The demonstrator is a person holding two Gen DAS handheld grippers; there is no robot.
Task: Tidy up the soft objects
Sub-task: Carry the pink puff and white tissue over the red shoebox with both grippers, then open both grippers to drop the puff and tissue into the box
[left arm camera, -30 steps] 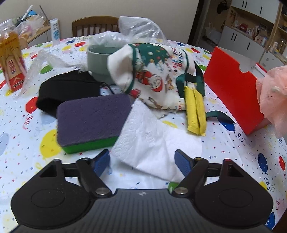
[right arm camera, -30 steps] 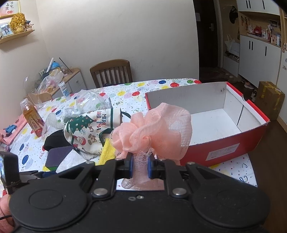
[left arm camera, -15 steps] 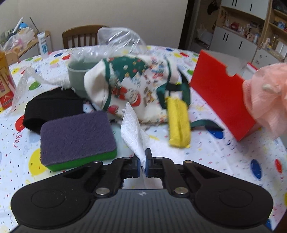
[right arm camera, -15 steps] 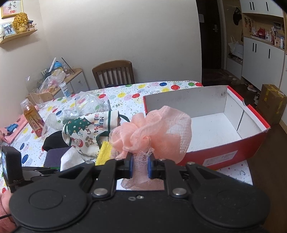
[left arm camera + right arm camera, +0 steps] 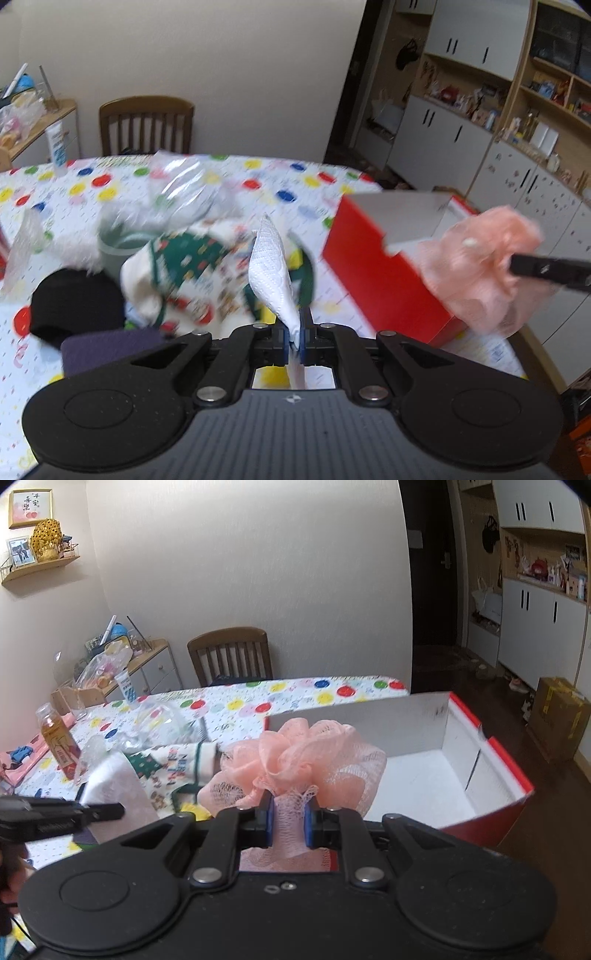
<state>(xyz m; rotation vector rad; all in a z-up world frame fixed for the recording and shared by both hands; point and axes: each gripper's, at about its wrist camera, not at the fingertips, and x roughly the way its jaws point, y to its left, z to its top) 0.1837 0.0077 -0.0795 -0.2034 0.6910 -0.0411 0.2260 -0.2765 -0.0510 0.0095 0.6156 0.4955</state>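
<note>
Lifted off the surface (image 5: 92, 192) since a second ago, the tissue (image 5: 271, 273) hangs pinched in my left tool (image 5: 294, 338), clear of the cloth pile. My right tool (image 5: 289, 821) stays clamped on the pink puff (image 5: 303, 760), just before the red box's (image 5: 491, 812) near wall; the box floor beyond lies bare.

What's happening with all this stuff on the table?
A person is tidying soft things with a gripper in each hand. The left gripper is shut on a white paper towel, held up off the table. The right gripper is clamped on a pink bath pouf, held near the open red box, which looks empty inside. A Christmas cloth bag, a purple sponge and a black cloth lie on the spotted tablecloth.
</note>
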